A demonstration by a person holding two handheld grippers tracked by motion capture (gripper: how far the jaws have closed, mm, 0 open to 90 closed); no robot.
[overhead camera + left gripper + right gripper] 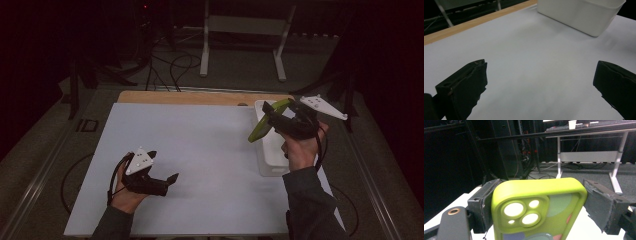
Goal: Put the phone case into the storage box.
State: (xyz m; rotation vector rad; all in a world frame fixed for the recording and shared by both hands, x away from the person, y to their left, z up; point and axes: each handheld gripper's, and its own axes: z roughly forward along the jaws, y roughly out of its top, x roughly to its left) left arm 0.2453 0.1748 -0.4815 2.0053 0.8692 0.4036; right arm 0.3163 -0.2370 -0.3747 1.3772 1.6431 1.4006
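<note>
The right gripper [267, 116] is clamped on a lime-green phone case [262, 126], with one black jaw pressing on each long side of it. In the high view the case is held up in the air, tilted, over the near-left part of a white tub [272, 162] that stands at the right edge of the table [210, 150]. The case touches neither the tub nor the table. In the right gripper view the phone case [539, 207] shows its back: a raised camera block with three round cut-outs, and below it soft patches of green, pink and blue. Its rounded top edge stands level with the jaw tips. The hand [300, 147] holding this gripper comes up from a dark sleeve [310, 205], and the grey three-cornered plate on the gripper points off to the right. The left gripper [167, 184] rests low over the near-left part of the table, well apart from the tub, and it points to the right. Its jaws stand wide apart with nothing between them; in the left gripper view bare white table lies in the gap, and the tub [584, 15] sits farther off at the top right. Along the far side of the table a strip of wood [200, 97] shows past the white sheet.
</note>
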